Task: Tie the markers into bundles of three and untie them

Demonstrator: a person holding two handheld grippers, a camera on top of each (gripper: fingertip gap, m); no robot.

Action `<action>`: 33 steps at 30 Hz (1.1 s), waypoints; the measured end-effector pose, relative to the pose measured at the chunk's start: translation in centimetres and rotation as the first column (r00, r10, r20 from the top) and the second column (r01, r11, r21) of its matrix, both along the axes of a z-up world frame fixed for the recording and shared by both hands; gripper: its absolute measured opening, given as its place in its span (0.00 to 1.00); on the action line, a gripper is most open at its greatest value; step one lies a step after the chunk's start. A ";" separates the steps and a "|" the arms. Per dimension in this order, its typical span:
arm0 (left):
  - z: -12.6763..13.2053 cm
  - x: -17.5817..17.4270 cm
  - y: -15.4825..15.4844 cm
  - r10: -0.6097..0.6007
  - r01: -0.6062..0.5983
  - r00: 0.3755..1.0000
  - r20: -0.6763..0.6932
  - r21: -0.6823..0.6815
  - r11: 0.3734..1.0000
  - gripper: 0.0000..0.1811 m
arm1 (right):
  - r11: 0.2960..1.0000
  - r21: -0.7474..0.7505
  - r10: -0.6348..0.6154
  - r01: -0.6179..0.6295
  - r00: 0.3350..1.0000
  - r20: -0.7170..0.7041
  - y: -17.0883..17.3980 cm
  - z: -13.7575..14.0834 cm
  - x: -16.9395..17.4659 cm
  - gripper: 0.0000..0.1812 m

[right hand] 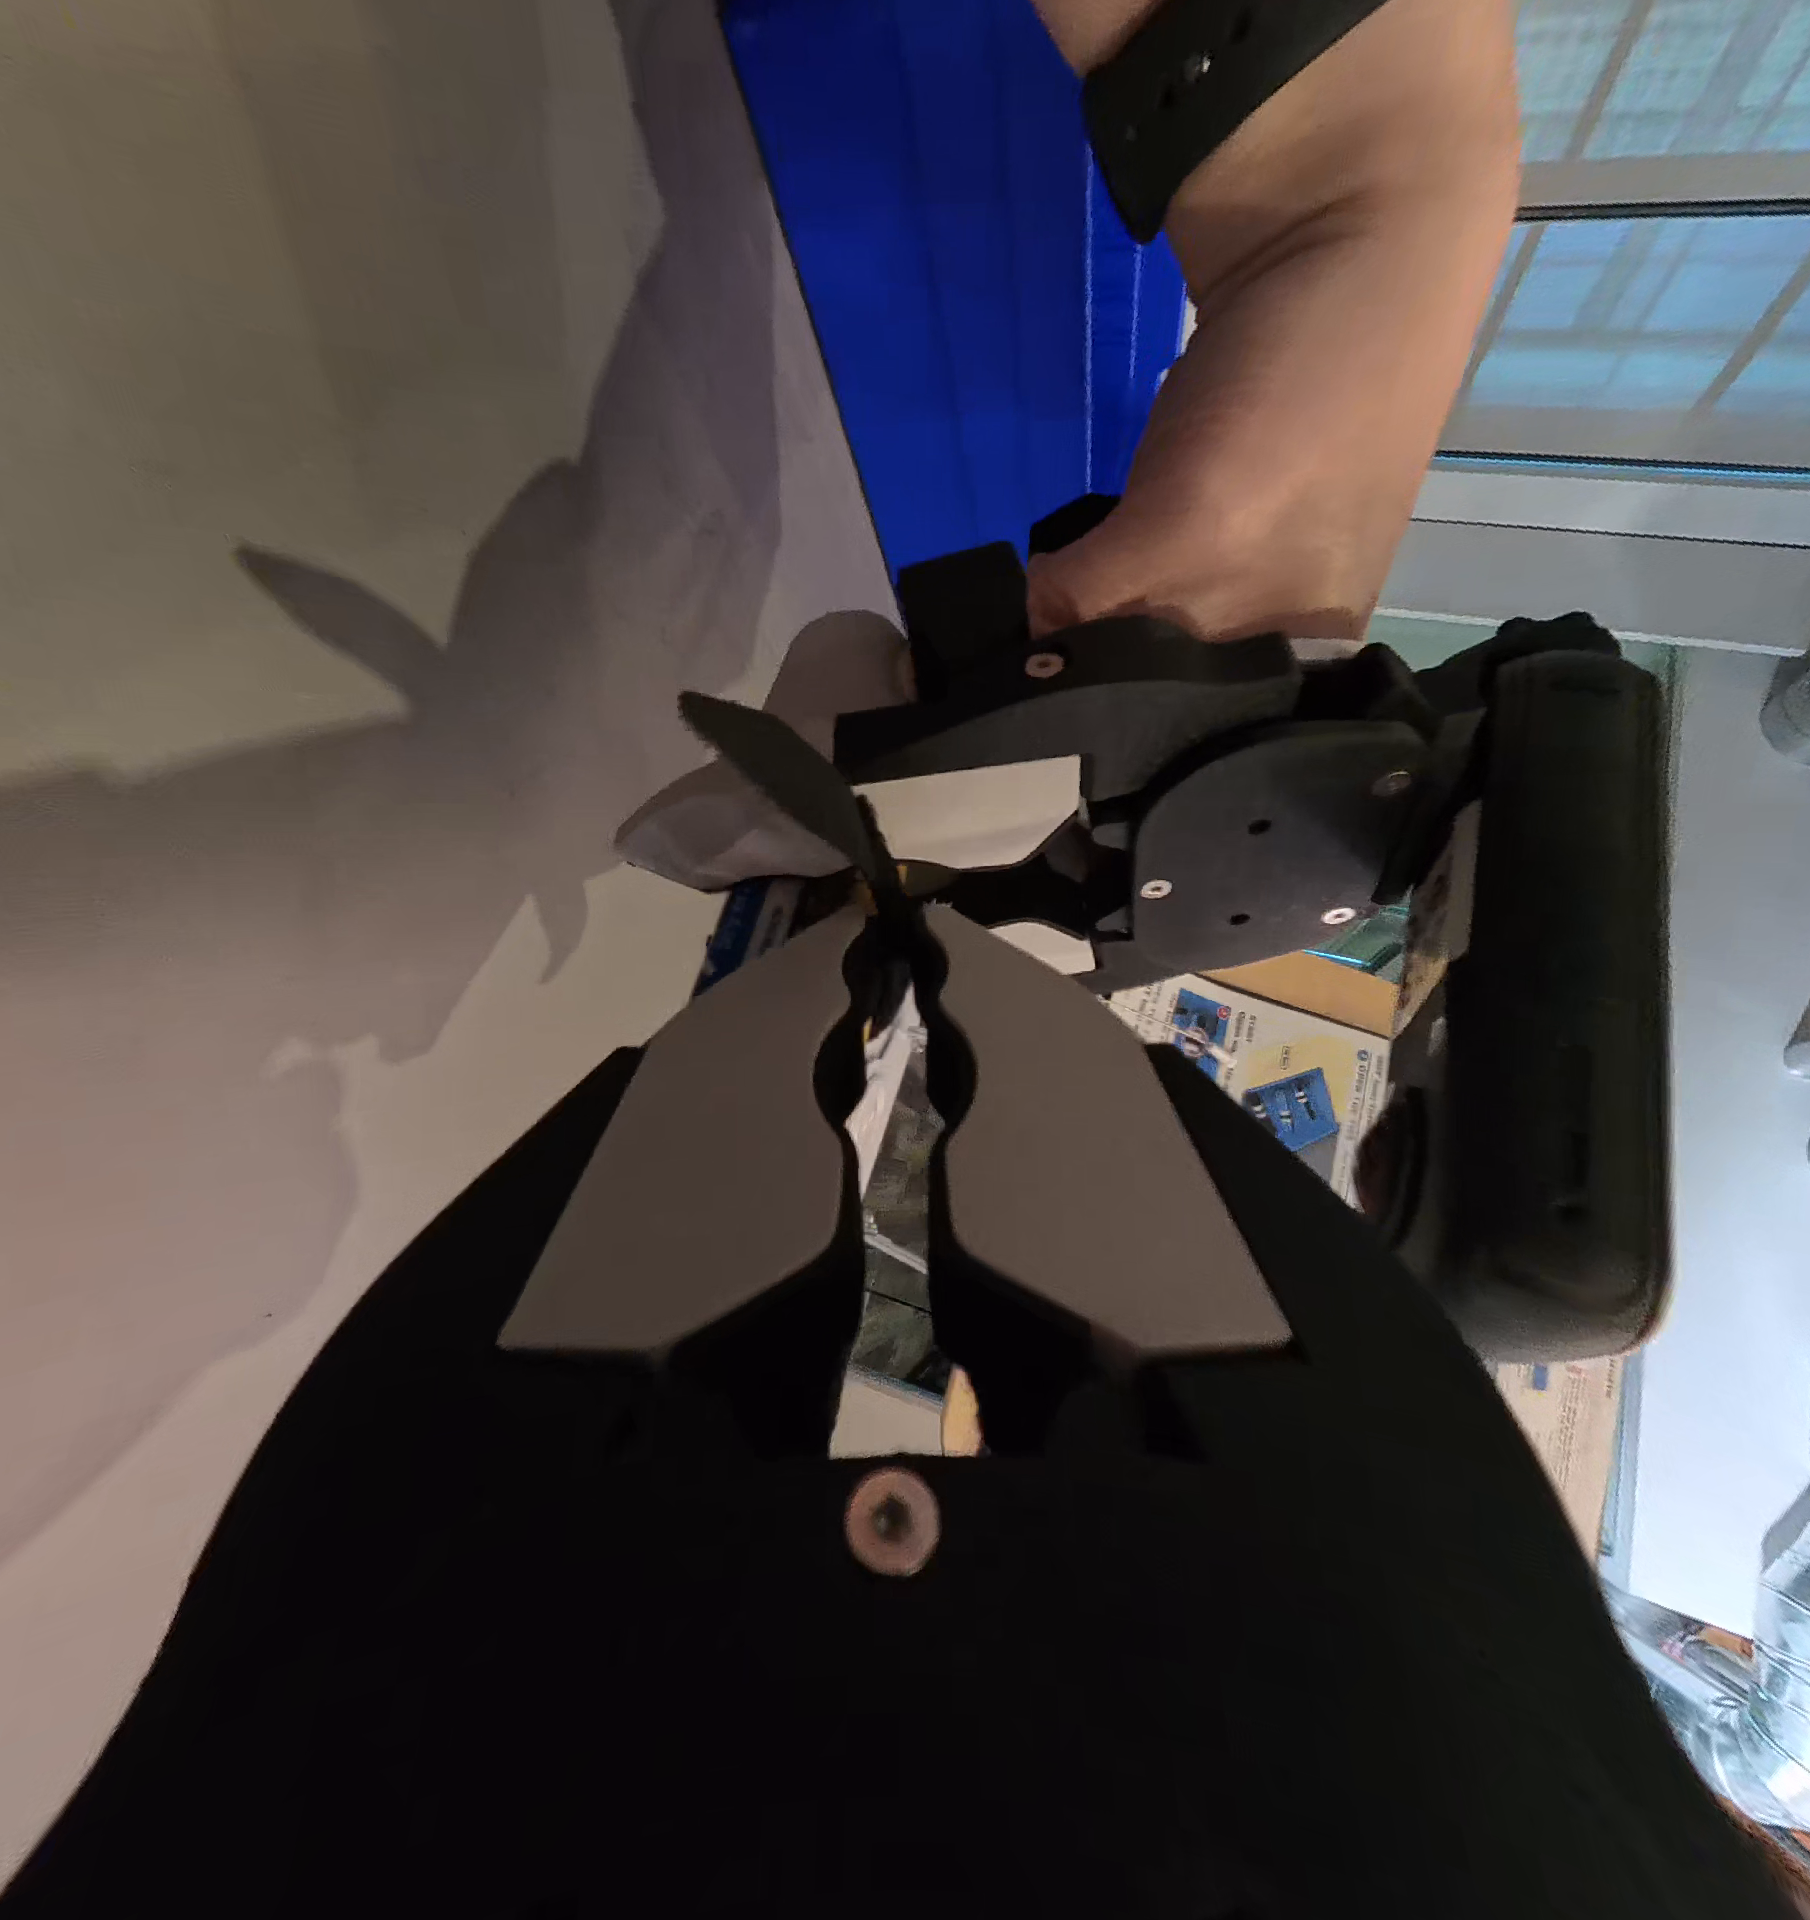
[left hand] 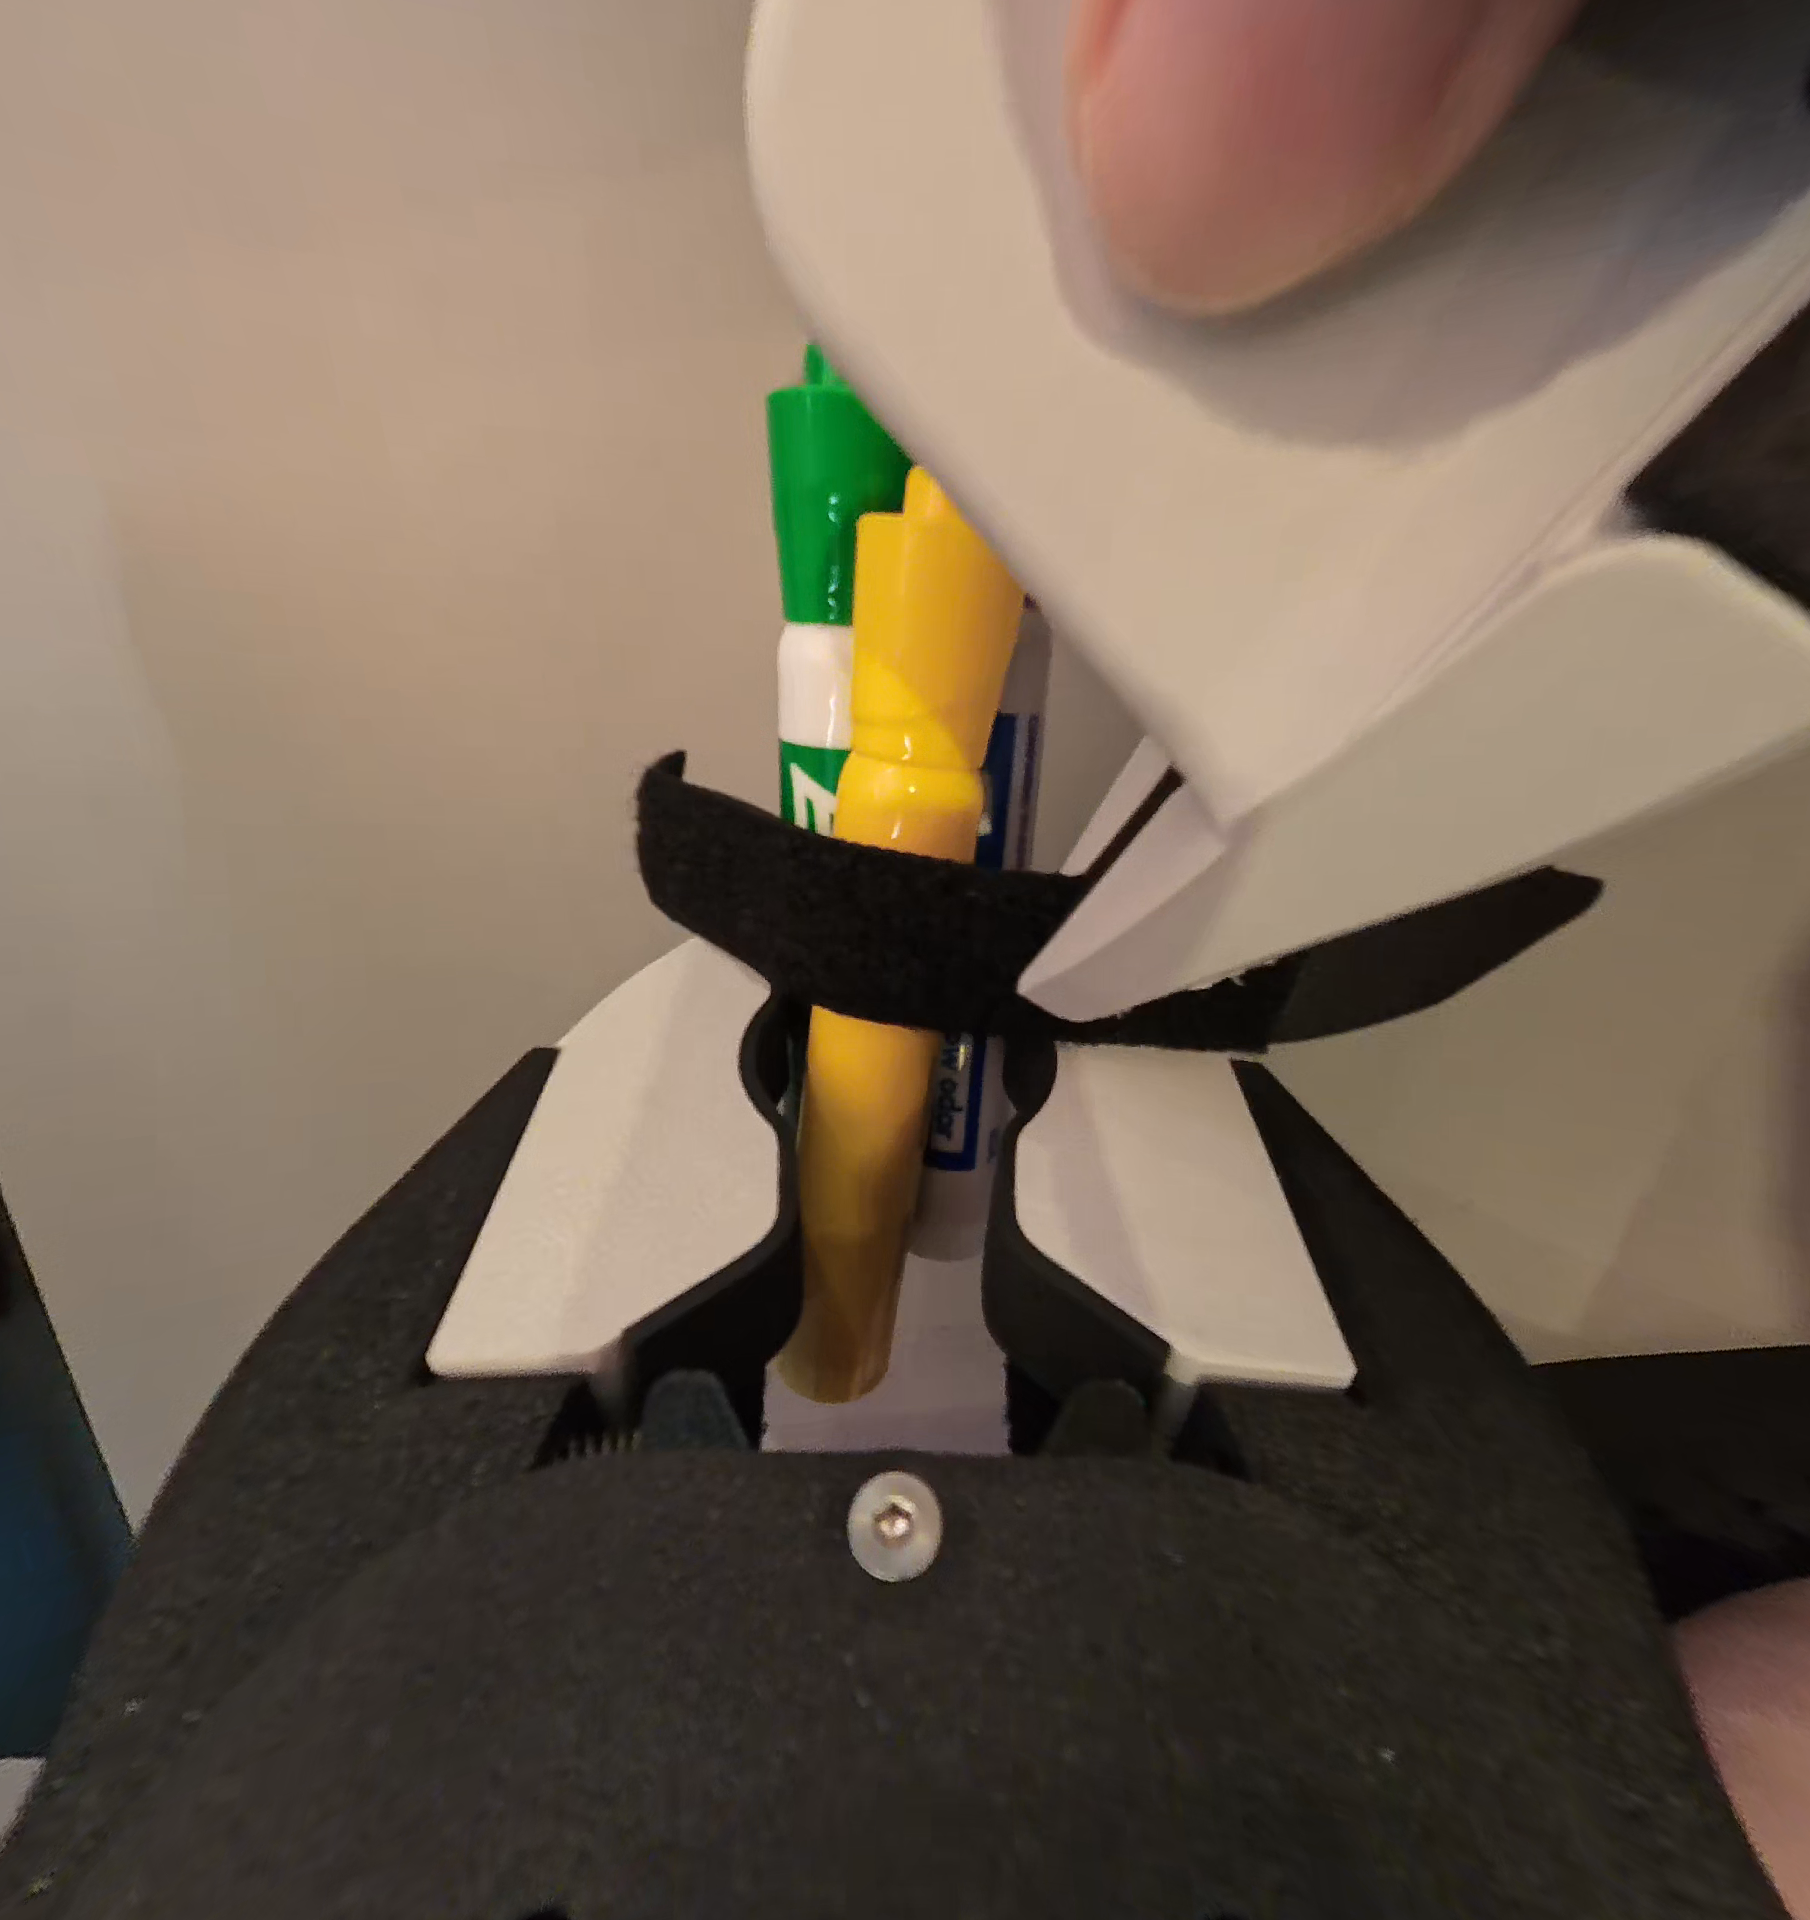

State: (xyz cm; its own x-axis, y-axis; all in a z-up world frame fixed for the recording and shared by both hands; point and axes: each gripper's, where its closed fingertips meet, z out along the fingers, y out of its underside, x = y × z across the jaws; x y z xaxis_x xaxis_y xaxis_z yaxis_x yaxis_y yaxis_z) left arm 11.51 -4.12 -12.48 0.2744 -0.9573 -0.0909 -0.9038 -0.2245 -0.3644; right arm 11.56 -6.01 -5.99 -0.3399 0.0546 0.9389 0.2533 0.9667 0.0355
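left gripper point(left hand: 896, 1132): fingers clenched on three markers point(left hand: 885, 935), being held upright
right gripper point(right hand: 893, 961): fingers being pinched on black strap point(left hand: 859, 899)
strap: being wrapped around markers

pretty soft indoor light, blurry right gripper point(left hand: 1140, 935) up close, big shadows on the wall point(right hand: 257, 727), fisheye-warped edges

Both wrist cameras look very closely along their own fingers, sharing the strapped marker bundle point(left hand: 906, 852) at frame centre.
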 end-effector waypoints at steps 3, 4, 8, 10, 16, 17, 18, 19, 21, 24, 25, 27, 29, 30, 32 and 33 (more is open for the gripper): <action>0.3 0.1 -0.1 -0.012 0.011 1.000 0.010 0.010 1.000 0.21 | 1.000 0.005 0.007 -0.007 1.000 0.000 -0.2 0.1 0.0 0.05; 0.3 0.2 -0.1 -0.019 0.019 1.000 0.013 0.018 1.000 0.21 | 1.000 0.010 0.009 -0.009 1.000 0.005 -0.3 0.0 0.0 0.05; 0.3 0.3 -0.3 -0.024 0.024 1.000 0.010 0.008 1.000 0.21 | 1.000 0.031 0.002 -0.002 1.000 0.005 -0.3 0.1 0.0 0.07; 0.3 0.2 -0.4 -0.025 0.025 1.000 0.006 0.004 1.000 0.21 | 1.000 0.026 0.005 -0.005 1.000 0.006 -0.4 0.1 0.0 0.07; 0.8 0.2 -0.3 -0.032 0.032 0.999 0.013 0.027 0.999 0.21 | 1.000 0.022 0.009 -0.009 1.000 0.009 -0.6 0.2 0.1 0.06; 0.8 0.2 -0.4 -0.031 0.030 0.999 0.014 0.027 0.999 0.21 | 1.000 0.021 0.009 -0.010 1.000 0.019 -0.6 0.0 0.2 0.04; 0.9 0.2 -0.4 -0.028 0.027 1.000 0.013 0.026 0.999 0.21 | 1.000 0.022 0.013 -0.013 1.000 0.021 -0.7 0.0 0.2 0.01; 0.9 0.1 -0.4 -0.026 0.026 1.000 0.011 0.025 0.999 0.21 | 1.000 0.024 0.018 -0.019 1.000 0.019 -0.8 0.0 0.2 0.01; 0.9 -0.2 -0.4 -0.020 0.020 1.000 0.002 0.029 0.999 0.21 | 0.999 0.029 0.018 -0.018 1.000 -0.006 -0.9 0.4 0.1 0.01; 1.1 -1.2 -0.3 0.010 -0.009 1.000 -0.005 0.023 1.000 0.21 | 0.999 -0.049 0.017 -0.021 0.996 -0.085 -1.1 2.5 0.3 0.03; 1.1 -1.6 -0.3 0.020 -0.020 1.000 -0.005 0.019 1.000 0.21 | 0.996 -0.086 0.006 -0.016 0.993 -0.120 -1.0 3.6 0.6 0.03; 1.4 -2.6 -0.1 0.049 -0.049 0.999 -0.007 0.025 0.999 0.21 | 0.987 -0.161 -0.009 -0.023 0.981 -0.195 -0.2 5.7 1.5 0.03; 1.6 -3.7 0.0 0.075 -0.075 0.997 -0.016 0.026 0.997 0.21 | 0.963 -0.269 -0.051 -0.029 0.957 -0.285 1.6 7.6 2.8 0.03; 1.7 -4.3 0.0 0.089 -0.088 0.996 -0.022 0.030 0.996 0.21 | 0.931 -0.365 -0.100 -0.028 0.940 -0.325 3.2 8.2 3.4 0.03; 1.9 -5.2 0.0 0.118 -0.117 0.993 -0.030 0.033 0.993 0.21 | 0.766 -0.643 -0.278 0.019 0.911 -0.305 7.2 7.0 3.9 0.08; 2.0 -5.6 0.0 0.128 -0.127 0.991 -0.031 0.033 0.991 0.21 | 0.652 -0.754 -0.383 0.078 0.893 -0.238 9.4 5.3 4.0 0.12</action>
